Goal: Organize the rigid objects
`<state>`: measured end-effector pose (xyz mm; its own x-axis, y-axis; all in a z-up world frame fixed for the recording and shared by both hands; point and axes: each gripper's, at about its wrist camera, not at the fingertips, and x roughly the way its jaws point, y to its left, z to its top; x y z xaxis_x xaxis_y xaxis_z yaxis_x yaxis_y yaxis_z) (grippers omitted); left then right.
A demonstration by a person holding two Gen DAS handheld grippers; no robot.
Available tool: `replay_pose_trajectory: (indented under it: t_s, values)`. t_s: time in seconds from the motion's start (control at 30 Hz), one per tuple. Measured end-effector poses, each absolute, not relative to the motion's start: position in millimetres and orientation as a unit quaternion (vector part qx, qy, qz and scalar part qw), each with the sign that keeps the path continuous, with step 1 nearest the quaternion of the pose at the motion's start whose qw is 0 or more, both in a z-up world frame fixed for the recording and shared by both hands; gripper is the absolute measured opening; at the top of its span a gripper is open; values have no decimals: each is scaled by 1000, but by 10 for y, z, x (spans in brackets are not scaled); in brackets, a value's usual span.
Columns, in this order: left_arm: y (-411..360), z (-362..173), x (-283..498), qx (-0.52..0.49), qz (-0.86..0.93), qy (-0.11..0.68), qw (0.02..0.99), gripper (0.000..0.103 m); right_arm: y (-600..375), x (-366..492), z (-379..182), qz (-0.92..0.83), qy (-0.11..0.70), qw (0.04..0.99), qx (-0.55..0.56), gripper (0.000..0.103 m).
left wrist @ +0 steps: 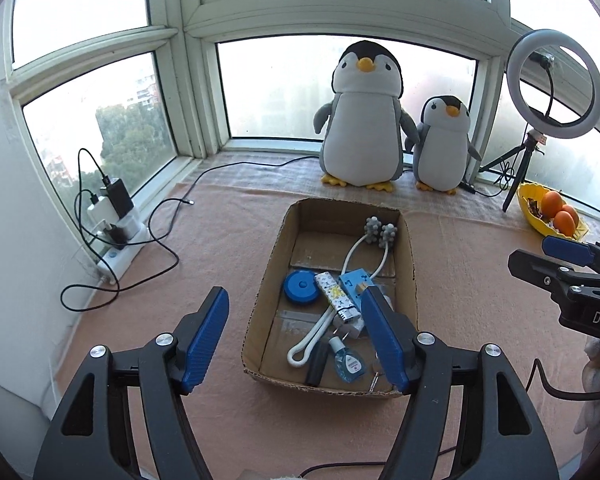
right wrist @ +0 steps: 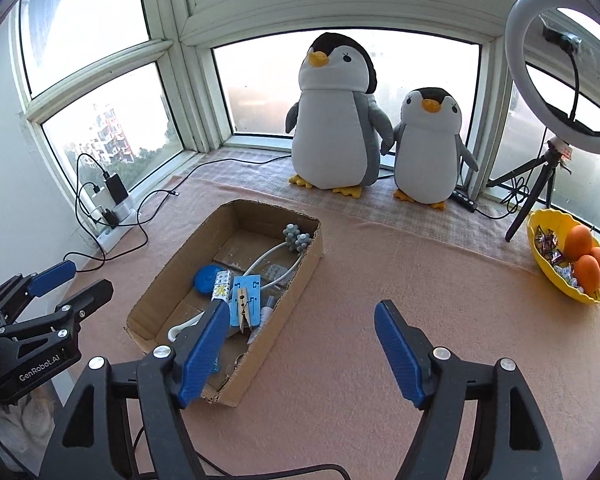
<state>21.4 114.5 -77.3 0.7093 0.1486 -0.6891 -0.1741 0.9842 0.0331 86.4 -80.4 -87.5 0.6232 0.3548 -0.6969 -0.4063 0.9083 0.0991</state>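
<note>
Cardboard box (left wrist: 407,248) w/ items — below open left gripper (left wrist: 294,344), nothing held.

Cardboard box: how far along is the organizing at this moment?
Done, apparently: the cardboard box holds the blue disc, lighter, massager and small bottle. In hand: nothing; left tool and right tool are open and empty. Left: no loose items visible on the cloth.

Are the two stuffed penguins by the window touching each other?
Touching. In the right wrist view the big penguin has its flipper meeting the small penguin at the flipper, with no gap; the left wrist view shows the same.
</note>
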Motion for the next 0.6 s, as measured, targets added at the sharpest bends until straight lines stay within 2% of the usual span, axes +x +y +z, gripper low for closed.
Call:
replay_pose_trajectory:
  t_s: [0.13,0.6]
  values:
    - [1101,-709,165,-17,83,364,927,79,-936,813,-858,191,373,908,-19,72]
    - [1057,-686,129,-17,82,363,928,79,-1060,752,-852,176,371,912,-13,72]
